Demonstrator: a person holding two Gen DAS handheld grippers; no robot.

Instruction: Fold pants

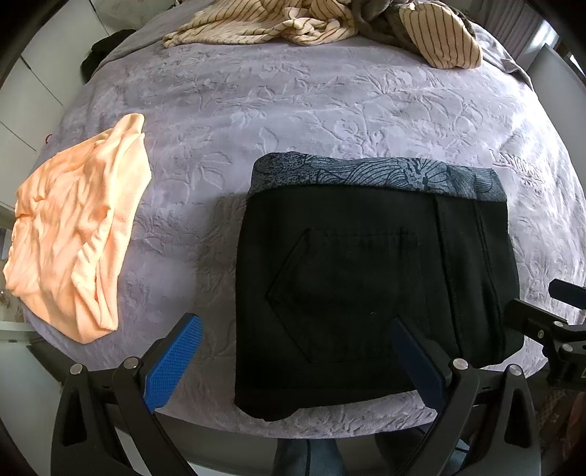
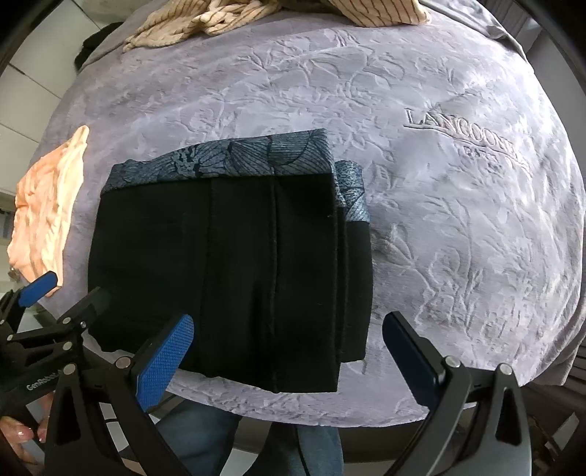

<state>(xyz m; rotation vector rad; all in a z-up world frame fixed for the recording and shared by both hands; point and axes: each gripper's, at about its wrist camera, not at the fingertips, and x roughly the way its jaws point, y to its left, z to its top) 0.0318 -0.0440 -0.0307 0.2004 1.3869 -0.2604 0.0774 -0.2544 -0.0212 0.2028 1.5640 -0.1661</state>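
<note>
The black pants (image 1: 370, 289) lie folded into a compact rectangle on the lilac bedspread, a blue leaf-print lining band (image 1: 377, 174) showing along their far edge. My left gripper (image 1: 296, 362) hovers open above their near left part, nothing between its blue pads. In the right wrist view the same folded pants (image 2: 234, 263) sit left of centre, and my right gripper (image 2: 289, 362) stands wide open above their near right corner, holding nothing. The left gripper (image 2: 40, 293) also shows at the left edge of that view, and the right gripper's black frame (image 1: 549, 326) at the right of the left wrist view.
A crumpled peach garment (image 1: 77, 234) lies on the left of the bed. Striped cream clothing (image 1: 315, 22) is heaped at the far edge. The embossed lilac bedspread (image 2: 457, 219) stretches wide to the right. A person's jeans-clad legs (image 2: 311, 446) and a hand (image 2: 22, 435) stand at the near bed edge.
</note>
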